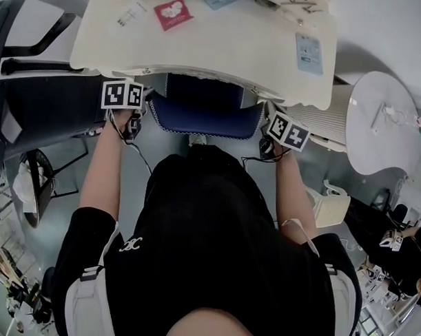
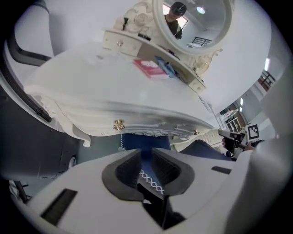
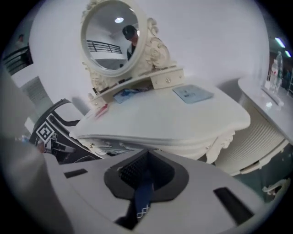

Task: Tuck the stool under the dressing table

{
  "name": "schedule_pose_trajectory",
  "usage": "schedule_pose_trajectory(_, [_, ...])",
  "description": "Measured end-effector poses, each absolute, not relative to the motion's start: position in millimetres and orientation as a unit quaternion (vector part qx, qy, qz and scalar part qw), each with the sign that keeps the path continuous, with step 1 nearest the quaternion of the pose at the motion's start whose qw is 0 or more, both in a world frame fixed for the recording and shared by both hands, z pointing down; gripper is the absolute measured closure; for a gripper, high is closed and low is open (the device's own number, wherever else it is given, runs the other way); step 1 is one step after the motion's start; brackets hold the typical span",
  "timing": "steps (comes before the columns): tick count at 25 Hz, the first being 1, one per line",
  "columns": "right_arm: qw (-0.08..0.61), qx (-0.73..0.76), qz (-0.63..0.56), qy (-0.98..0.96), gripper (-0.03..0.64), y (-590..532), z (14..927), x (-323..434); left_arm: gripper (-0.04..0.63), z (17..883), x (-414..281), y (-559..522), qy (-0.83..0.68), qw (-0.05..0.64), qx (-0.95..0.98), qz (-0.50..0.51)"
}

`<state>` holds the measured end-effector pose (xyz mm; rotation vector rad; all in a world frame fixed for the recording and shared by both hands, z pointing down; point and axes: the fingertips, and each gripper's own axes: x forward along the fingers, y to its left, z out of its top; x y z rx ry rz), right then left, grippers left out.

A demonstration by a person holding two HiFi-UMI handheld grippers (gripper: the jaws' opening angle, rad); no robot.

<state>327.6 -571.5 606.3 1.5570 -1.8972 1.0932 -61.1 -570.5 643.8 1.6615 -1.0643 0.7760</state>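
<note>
The right gripper point(image 3: 143, 177) pinches the blue stool point(image 1: 203, 113) tight. The left gripper point(image 2: 145, 170) seems to hold it too, by the dressing table point(image 1: 227, 56).

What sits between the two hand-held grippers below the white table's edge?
The blue stool seat fills the stretch between the left hand-held gripper and the right hand-held gripper; the head view shows it.

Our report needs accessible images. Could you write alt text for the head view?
Seen from above, a person in black holds the left gripper and right gripper at either side of a blue stool, which sits partly under the white dressing table.
</note>
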Motion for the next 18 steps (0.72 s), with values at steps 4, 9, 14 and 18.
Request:
schedule_pose_trajectory(4, [0.223,0.549,0.309,-0.744,0.607,-571.9,557.1,284.3,0.588,603.3,-48.9,-564.8,-0.461,0.445,0.706,0.301])
schedule_pose_trajectory(9, [0.196,0.557,0.183,-0.786,0.607,-584.5,481.9,234.1,0.589,533.3,-36.9,-576.6,-0.505,0.359,0.747,0.242])
schedule_pose_trajectory(14, [0.133,0.593,0.147,-0.78,0.607,-585.8,427.4,207.7,0.589,465.4,-24.8,-579.2,-0.523,0.28,0.78,0.199])
schedule_pose_trajectory(18, [0.069,0.615,0.091,-0.78,0.607,-577.7,359.0,188.8,0.589,403.6,-4.7,-584.7,-0.509,0.217,0.815,0.171])
